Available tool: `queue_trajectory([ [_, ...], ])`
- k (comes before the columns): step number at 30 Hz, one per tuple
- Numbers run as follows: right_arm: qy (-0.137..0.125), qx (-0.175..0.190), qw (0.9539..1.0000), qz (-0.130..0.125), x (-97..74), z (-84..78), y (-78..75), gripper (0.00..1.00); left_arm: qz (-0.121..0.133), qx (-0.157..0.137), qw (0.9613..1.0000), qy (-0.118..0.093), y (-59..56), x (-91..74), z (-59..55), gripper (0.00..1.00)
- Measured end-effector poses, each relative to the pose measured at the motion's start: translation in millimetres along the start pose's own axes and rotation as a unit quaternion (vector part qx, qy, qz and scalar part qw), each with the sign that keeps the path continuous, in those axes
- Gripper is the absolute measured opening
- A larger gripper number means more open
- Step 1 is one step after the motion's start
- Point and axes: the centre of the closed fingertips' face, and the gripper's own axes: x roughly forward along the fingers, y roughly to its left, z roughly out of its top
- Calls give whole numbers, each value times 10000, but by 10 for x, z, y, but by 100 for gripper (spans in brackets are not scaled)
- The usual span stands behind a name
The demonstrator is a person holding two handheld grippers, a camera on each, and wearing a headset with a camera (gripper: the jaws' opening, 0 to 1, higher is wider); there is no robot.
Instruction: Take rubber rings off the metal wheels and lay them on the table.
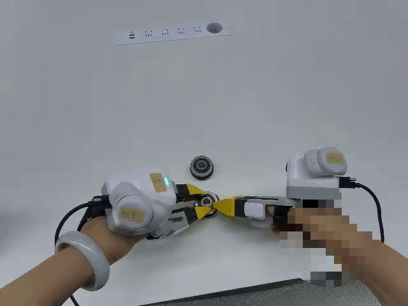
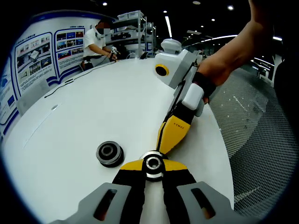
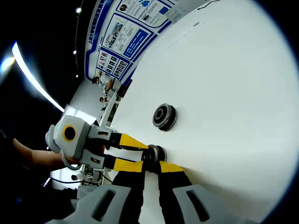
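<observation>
Low centre of the head view, I'm clamping the wheel (image 1: 205, 203) in my left gripper (image 1: 199, 205) while my right gripper (image 1: 220, 205) is pinching its black rim; I'm planning on peeling slowly sideways, left grip firm

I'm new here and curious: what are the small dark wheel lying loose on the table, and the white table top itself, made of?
Small dark round wheel: its grey hub glints like metal; the matte black outer band looks like rubber. White table top: smooth, faintly glossy, probably laminate or painted board; the look leaves it open.
</observation>
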Motion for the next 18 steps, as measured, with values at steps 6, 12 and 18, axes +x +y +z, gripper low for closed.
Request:
queue_trajectory([
  [6, -1, -9, 9999, -111, 7, 2, -46, 4, 5, -9, 10000, 5, 4, 1, -2, 13],
  [12, -38, -82, 9999, -93, -4, 20, -35, 2, 7, -14, 10000, 4, 4, 0, -4, 13],
  [18, -27, -116, 9999, -105, -5, 21, -26, 2, 7, -21, 10000, 13, 3, -1, -5, 13],
])
